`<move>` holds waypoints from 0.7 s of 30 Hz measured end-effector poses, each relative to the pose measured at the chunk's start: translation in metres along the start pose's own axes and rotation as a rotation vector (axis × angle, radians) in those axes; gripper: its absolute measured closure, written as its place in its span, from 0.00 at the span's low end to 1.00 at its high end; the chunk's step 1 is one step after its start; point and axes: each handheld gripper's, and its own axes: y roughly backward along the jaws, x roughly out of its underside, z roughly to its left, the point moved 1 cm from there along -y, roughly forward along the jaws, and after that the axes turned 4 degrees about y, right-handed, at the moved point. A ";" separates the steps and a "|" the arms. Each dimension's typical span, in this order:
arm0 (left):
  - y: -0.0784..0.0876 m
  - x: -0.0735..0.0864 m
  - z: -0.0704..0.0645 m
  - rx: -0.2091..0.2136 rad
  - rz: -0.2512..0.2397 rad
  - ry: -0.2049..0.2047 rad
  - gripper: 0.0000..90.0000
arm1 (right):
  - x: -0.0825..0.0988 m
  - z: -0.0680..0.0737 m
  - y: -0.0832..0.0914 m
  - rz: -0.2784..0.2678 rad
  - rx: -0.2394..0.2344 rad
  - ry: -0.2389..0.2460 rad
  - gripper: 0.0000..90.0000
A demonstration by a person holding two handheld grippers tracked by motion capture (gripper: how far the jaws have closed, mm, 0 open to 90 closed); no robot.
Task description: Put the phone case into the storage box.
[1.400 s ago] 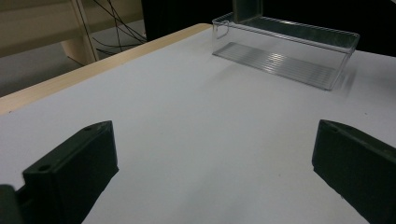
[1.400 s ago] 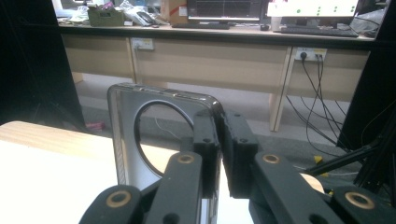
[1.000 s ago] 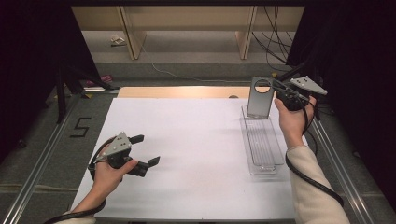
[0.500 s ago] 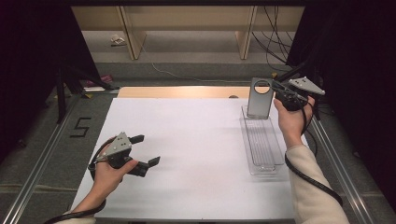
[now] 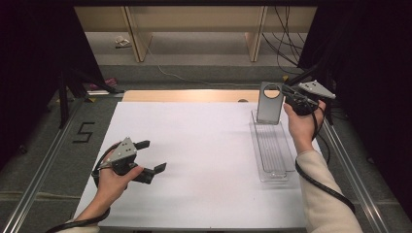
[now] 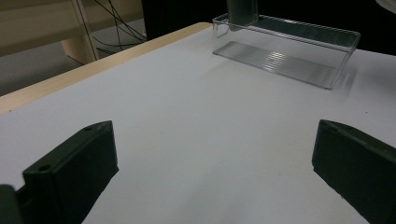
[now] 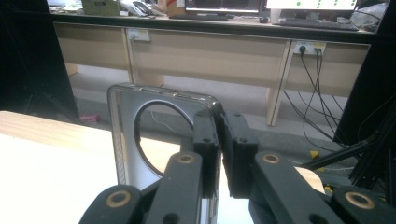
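Right gripper (image 5: 287, 95) clamped on grey plate (image 5: 269, 103) standing upright at clear tray's (image 5: 272, 150) far end, release pending; left gripper (image 5: 151, 156) idle, jaws apart.

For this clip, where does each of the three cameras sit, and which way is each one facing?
High view: above the person's side, looking forward and down on the white table; both forearms, left gripper and right gripper show.
Left gripper view: low over the table, facing the clear tray; its two black jaws stand wide apart.
Right gripper view: at the tray's far end, facing the desks beyond; its jaws clamp the grey plate.
Shared: the tray and upright plate appear in the high and left gripper views.
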 end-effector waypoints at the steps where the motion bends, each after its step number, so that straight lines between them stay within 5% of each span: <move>1: 0.000 0.000 0.000 0.000 0.001 0.000 0.00 | 0.000 0.000 -0.001 0.001 0.001 0.001 0.94; 21: -0.001 0.001 0.001 -0.001 0.006 0.003 0.00 | 0.008 0.000 -0.014 0.017 -0.003 -0.001 0.94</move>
